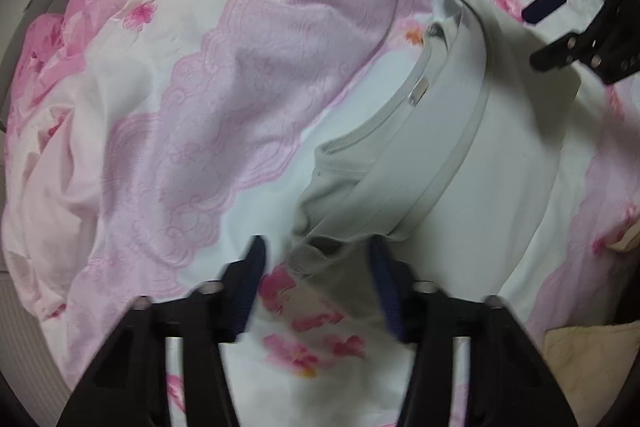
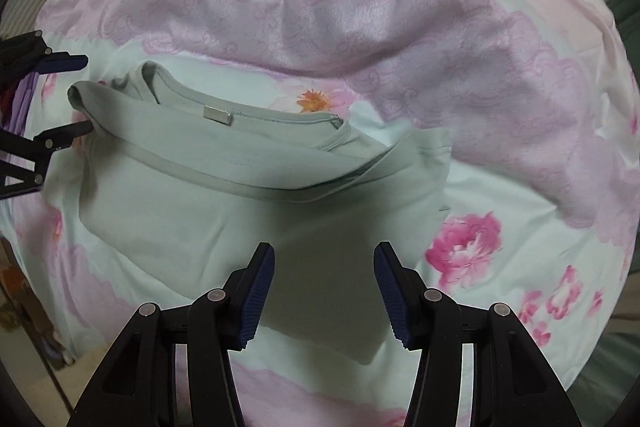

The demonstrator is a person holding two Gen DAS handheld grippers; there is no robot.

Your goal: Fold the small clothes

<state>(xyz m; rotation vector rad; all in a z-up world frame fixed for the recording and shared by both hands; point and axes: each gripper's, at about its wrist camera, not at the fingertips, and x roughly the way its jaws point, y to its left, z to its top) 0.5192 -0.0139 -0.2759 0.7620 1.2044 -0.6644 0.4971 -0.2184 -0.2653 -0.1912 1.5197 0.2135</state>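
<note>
Left tongs [image 1: 316, 279]: parted, shirt [image 2: 240, 163] shoulder between pads, no pinch seen | shirt: part-folded on bed [image 2: 520, 219], collar up | right tongs [image 2: 324, 291]: parted, empty, over hem | advice: both layers should be pinched before folding.

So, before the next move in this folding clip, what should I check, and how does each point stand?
1. Left gripper straddles a shoulder corner of the pale grey-green T-shirt: ok.
2. Left pads pinch that fabric: not ok, the jaws stand apart.
3. Right gripper has hold of the T-shirt: not ok, it is open over the T-shirt's body.
4. T-shirt lies flat: not ok, a fold runs across it below the neckline.
5. Pink-flowered bedsheet stays out of the left pinch: cannot tell.
</note>
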